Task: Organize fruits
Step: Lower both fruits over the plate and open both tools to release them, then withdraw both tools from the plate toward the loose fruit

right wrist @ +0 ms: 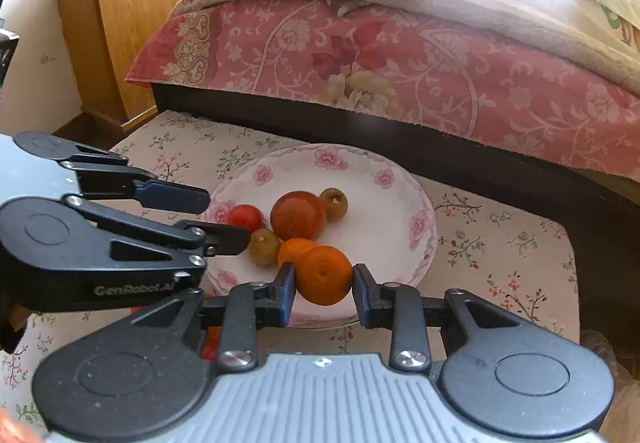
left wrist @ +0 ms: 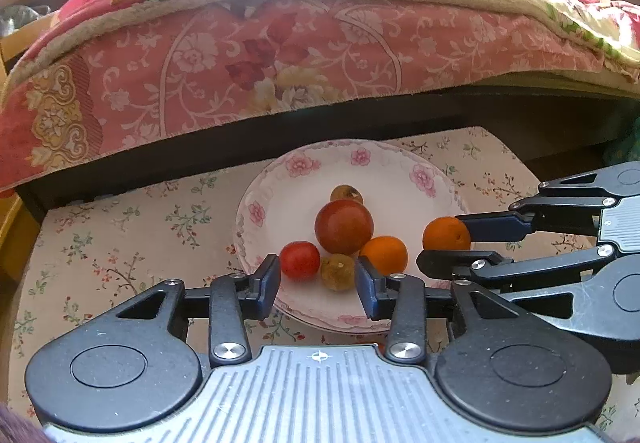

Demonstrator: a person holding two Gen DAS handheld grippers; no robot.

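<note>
Floral cloth (left wrist: 120, 227) covers the low table, and behind it a pink flowered bedspread (left wrist: 280, 59) hangs over the dark edge of a bed. At the far left of the right wrist view stands a wooden cabinet (right wrist: 132, 23).

On the cloth sits a white plate (left wrist: 400, 183) with pink roses round its rim. Going from left to right across it in the left wrist view: a small red tomato (left wrist: 299, 260) lies near the front rim, a yellowish-brown fruit (left wrist: 338, 273) touches it on its right, a large red-orange fruit (left wrist: 344, 227) sits just behind these two, with a second small brown fruit (left wrist: 346, 195) tucked behind that, and an orange mandarin (left wrist: 384, 255) rests against the large fruit's right side.

The left gripper (left wrist: 318, 281) hovers at the plate's near rim with its jaws parted; the tomato and the yellowish fruit lie between and just beyond the pads, and neither pad presses on them.

Further right, the right gripper (right wrist: 324, 293) pinches a second mandarin (right wrist: 324, 275) between its blue pads, over the front right part of the plate, apart from the pile.
</note>
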